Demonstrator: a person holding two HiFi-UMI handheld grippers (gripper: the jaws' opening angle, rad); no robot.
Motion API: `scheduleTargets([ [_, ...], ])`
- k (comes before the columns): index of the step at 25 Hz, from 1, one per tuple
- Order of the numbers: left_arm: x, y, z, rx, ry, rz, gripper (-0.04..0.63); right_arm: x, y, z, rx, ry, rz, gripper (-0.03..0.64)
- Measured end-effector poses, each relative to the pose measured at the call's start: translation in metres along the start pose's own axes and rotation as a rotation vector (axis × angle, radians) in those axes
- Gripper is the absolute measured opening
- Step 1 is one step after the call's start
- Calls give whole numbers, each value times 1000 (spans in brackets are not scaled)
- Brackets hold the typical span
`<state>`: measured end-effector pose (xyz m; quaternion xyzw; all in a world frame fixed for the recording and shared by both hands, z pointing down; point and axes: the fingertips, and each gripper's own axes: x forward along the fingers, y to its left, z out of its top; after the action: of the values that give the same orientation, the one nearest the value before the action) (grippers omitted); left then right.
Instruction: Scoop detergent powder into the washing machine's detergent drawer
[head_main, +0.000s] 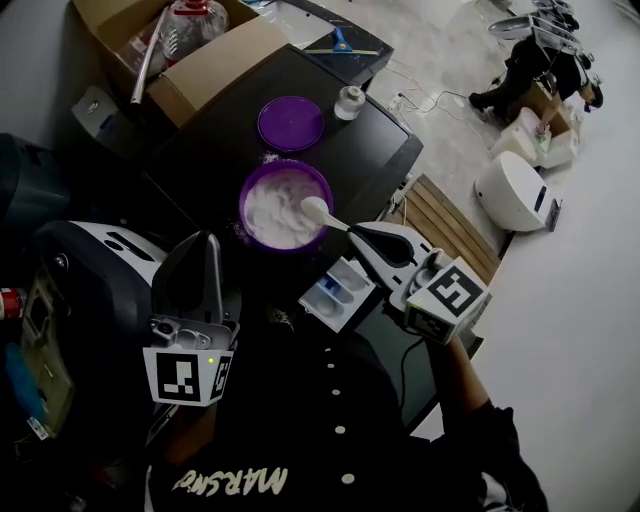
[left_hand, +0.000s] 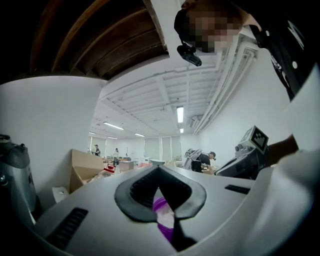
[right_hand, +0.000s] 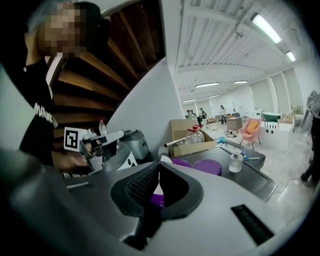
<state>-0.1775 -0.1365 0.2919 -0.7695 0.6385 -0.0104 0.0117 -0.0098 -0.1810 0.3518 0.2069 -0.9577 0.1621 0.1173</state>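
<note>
A purple bowl (head_main: 284, 205) of white detergent powder stands on the dark washing machine top (head_main: 370, 150). A white scoop (head_main: 315, 210) rests with its head over the bowl's right rim. My right gripper (head_main: 354, 232) is shut on the scoop's handle. In the right gripper view the scoop (right_hand: 158, 189) shows white between the jaws of the right gripper (right_hand: 160, 166), with the bowl (right_hand: 158, 201) beyond. The detergent drawer (head_main: 337, 292) stands pulled out just below the scoop. My left gripper (head_main: 205, 242) is left of the bowl, shut and holding nothing; the bowl (left_hand: 161, 205) shows past the left gripper (left_hand: 159, 170).
The bowl's purple lid (head_main: 291, 123) and a small white bottle (head_main: 349, 102) sit farther back on the machine. A cardboard box (head_main: 200, 60) with a big bottle stands at the back left. Wooden slats (head_main: 445, 225) and a white round device (head_main: 515, 190) lie on the floor at right.
</note>
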Motion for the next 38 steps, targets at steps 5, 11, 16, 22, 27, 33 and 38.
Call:
scheduleTargets([
  [5,-10,8,-5,-9,9,41,5,26,5,-22,-77,151,5,31],
  [11,-16,9,-16,-20,42,71,5,44,-1,-45,-155,300,-9,31],
  [16,-17,7,-27,-35,67,85,5,53,-5,-58,-179,358,-21,32],
  [22,-17,8,-32,-41,81,103,5,56,-3,-63,-163,372,15,57],
  [27,-15,5,-30,-40,78,103,5,53,-7,-65,-176,377,-6,177],
  [33,-5,2,-21,-28,55,84,5,33,-15,-11,-190,109,-44,107],
  [38,7,0,-9,-12,24,56,5,3,-23,33,-164,-104,-153,37],
])
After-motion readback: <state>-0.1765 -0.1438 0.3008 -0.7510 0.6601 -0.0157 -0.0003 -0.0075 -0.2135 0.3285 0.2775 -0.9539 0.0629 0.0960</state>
